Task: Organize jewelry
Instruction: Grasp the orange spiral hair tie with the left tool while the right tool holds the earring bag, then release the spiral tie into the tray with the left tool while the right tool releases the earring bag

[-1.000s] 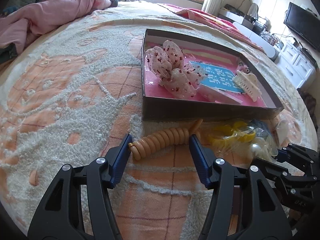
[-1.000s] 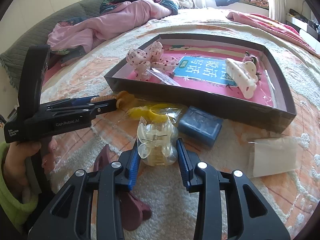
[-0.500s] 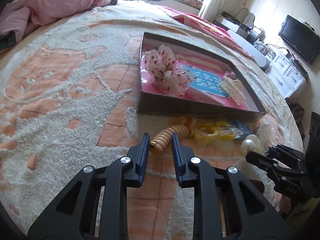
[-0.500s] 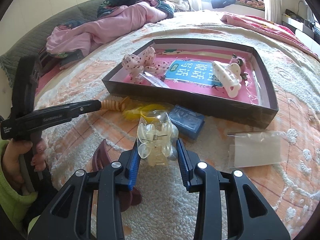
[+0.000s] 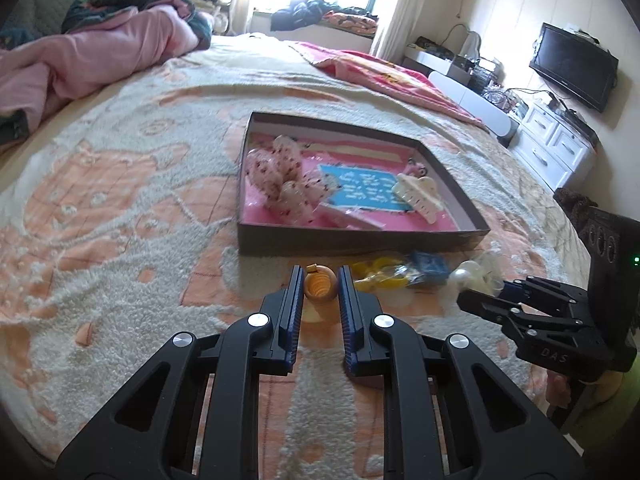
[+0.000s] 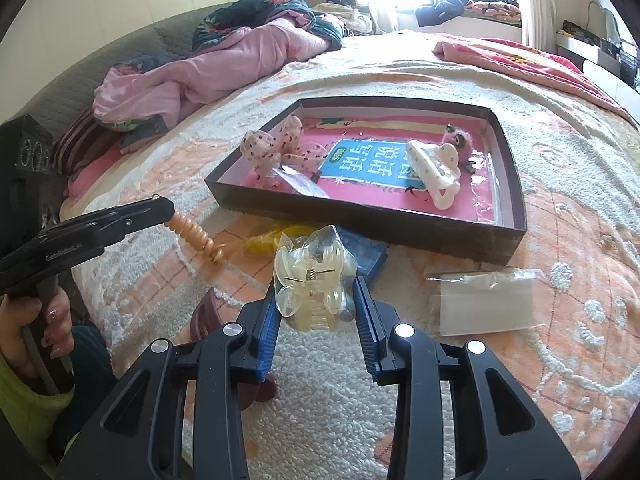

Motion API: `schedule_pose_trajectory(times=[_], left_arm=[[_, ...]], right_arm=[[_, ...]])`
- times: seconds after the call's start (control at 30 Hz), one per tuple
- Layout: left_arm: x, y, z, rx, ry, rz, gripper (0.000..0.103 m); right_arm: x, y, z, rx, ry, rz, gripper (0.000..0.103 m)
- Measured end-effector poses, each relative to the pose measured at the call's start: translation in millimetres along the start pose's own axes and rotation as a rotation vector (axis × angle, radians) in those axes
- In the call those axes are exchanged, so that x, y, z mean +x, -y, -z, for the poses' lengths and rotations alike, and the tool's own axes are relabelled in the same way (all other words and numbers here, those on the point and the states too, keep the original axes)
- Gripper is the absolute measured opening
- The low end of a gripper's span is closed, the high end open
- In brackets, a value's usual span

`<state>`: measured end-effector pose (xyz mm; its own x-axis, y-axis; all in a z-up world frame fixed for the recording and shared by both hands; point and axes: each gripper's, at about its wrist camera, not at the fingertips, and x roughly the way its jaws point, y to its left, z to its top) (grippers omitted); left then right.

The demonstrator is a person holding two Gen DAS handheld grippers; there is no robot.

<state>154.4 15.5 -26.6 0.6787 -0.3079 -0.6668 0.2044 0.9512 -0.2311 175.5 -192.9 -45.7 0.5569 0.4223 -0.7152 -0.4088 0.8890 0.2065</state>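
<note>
While both hand-held grippers pinch (left coil bracelet, right clear claw clip), "DAS" lettering.

On the bed in front of you lay the box, with a bow in its left part and a claw clip to the right. Before the box's near wall sat a small case, and right of that a plastic bag. Bedding was heaped far left, behind the box.
</note>
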Motion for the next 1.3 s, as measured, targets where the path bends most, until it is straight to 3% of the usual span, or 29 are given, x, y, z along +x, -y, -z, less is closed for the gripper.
schedule_pose_trajectory(times=[0.63,1.3], left_arm=[[8.2,46.9,-35.6,0.101,0.039,0.057,0.011],[28.6,59.1,-67.8,0.115,0.071,0.075,0.011]], right_arm=[[-14.7,23.2,-15.1,0.024,0.048,0.042,0.033],[-23.8,63.1,-38.1,0.068,0.103,0.129,0.033]])
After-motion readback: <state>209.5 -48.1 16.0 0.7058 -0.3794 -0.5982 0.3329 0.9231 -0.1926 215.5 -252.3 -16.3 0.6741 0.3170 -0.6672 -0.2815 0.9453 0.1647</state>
